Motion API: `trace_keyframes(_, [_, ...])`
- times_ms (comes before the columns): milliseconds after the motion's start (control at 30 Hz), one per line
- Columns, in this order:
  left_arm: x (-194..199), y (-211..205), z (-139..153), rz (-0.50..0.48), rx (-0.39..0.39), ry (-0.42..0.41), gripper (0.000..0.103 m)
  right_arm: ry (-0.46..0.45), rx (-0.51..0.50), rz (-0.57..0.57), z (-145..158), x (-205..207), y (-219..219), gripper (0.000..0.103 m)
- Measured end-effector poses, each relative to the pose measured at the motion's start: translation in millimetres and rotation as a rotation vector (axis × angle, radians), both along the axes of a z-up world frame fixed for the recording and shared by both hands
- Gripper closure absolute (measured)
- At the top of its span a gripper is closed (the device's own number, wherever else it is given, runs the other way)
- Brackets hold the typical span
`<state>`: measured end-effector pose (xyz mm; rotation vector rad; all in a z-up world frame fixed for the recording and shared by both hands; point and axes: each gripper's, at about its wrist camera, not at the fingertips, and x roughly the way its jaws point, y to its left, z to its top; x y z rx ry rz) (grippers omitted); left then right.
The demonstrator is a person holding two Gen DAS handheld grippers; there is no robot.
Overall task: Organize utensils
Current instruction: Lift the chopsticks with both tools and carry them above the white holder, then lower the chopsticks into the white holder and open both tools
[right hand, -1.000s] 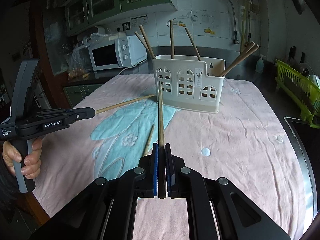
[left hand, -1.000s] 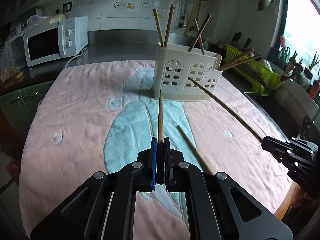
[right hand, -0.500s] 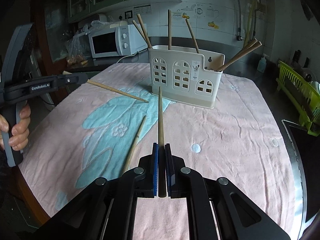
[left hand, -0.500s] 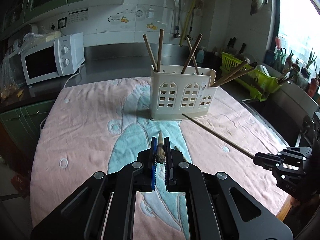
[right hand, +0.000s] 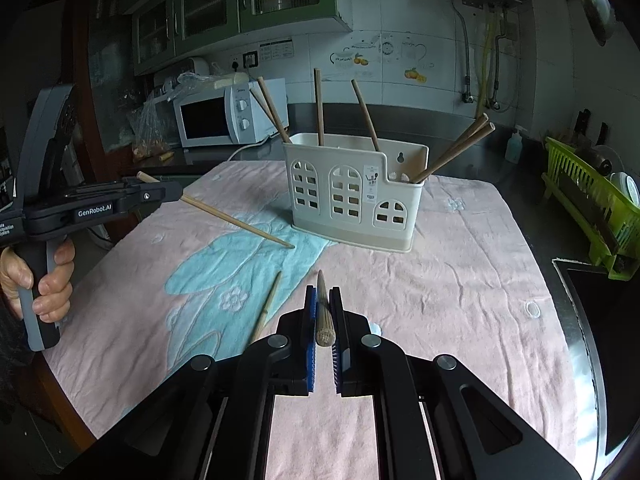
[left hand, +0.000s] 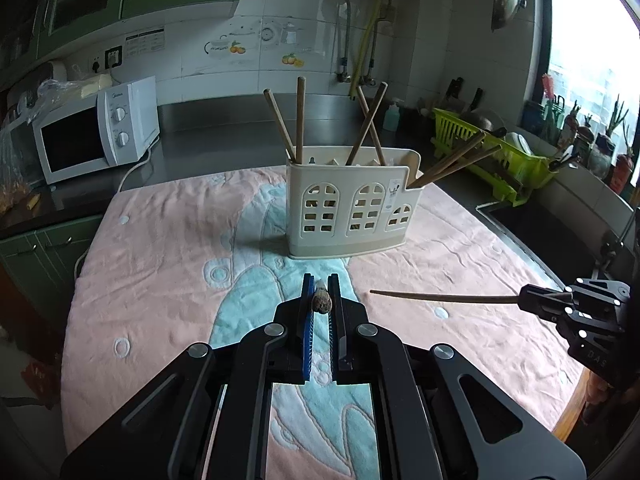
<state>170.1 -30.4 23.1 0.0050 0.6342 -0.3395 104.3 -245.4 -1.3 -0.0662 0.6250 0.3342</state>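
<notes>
A cream plastic utensil holder point(left hand: 352, 208) point(right hand: 352, 196) stands on the pink and teal towel with several wooden chopsticks upright in it. My left gripper point(left hand: 321, 284) is shut on a chopstick point(left hand: 321, 303) seen end-on; in the right wrist view that chopstick point(right hand: 236, 220) slants down to the towel from the left gripper point(right hand: 176, 194). My right gripper point(right hand: 322, 294) is shut on another chopstick point(right hand: 323, 312), which shows in the left wrist view point(left hand: 440, 298) held level from the right gripper point(left hand: 524, 300). One loose chopstick point(right hand: 267, 306) lies on the towel.
A white microwave point(left hand: 92, 136) stands at the back left on the counter. A green dish rack point(left hand: 492, 160) sits at the right beside a sink point(right hand: 600, 320). The towel point(left hand: 160, 248) covers the table; its front edge is near the left hand.
Both grippers pulled back and tilted up, so the holder sits farther off. Each held chopstick now points more toward its camera. The loose chopstick has not moved.
</notes>
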Motion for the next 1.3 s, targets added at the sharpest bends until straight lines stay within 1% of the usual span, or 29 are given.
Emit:
trace_keyframes(100, [3,-2,14,-0.008,0.004,-0.026,0.098,-0.035,0.014,0.006,18,7,-2,0.097])
trace_keyframes(167, [6,-4,27,-0.017,0.004,-0.05,0.098,-0.064,0.012,0.014,36,14,-4,0.097])
trace_keyframes(300, [16,-12,51,-0.036,-0.003,-0.08,0.098,-0.092,0.005,0.046,72,33,-12,0.097])
trace_keyframes(400, [24,-17,71,-0.045,-0.018,-0.108,0.098,-0.102,-0.014,0.064,98,44,-17,0.097])
trace_keyframes(533, [32,-23,103,-0.045,-0.031,-0.171,0.098,-0.108,-0.032,0.089,130,59,-24,0.097])
trace_keyframes(700, [44,-31,147,-0.029,-0.04,-0.258,0.098,-0.107,-0.051,0.074,159,81,-36,0.097])
trace_keyframes(867, [57,-41,176,0.002,-0.023,-0.342,0.098,-0.095,-0.069,0.042,168,102,-45,0.097])
trace_keyframes(967, [71,-48,183,0.018,-0.012,-0.36,0.098,-0.071,-0.076,0.037,165,117,-46,0.097])
trace_keyframes(1033, [82,-52,183,0.036,0.004,-0.364,0.098,-0.05,-0.094,0.036,160,127,-46,0.097])
trace_keyframes(1100, [95,-55,178,0.049,0.003,-0.347,0.098,-0.025,-0.11,0.042,155,136,-43,0.097])
trace_keyframes(1300, [134,-50,151,0.062,-0.013,-0.233,0.098,0.043,-0.169,0.056,143,152,-34,0.097])
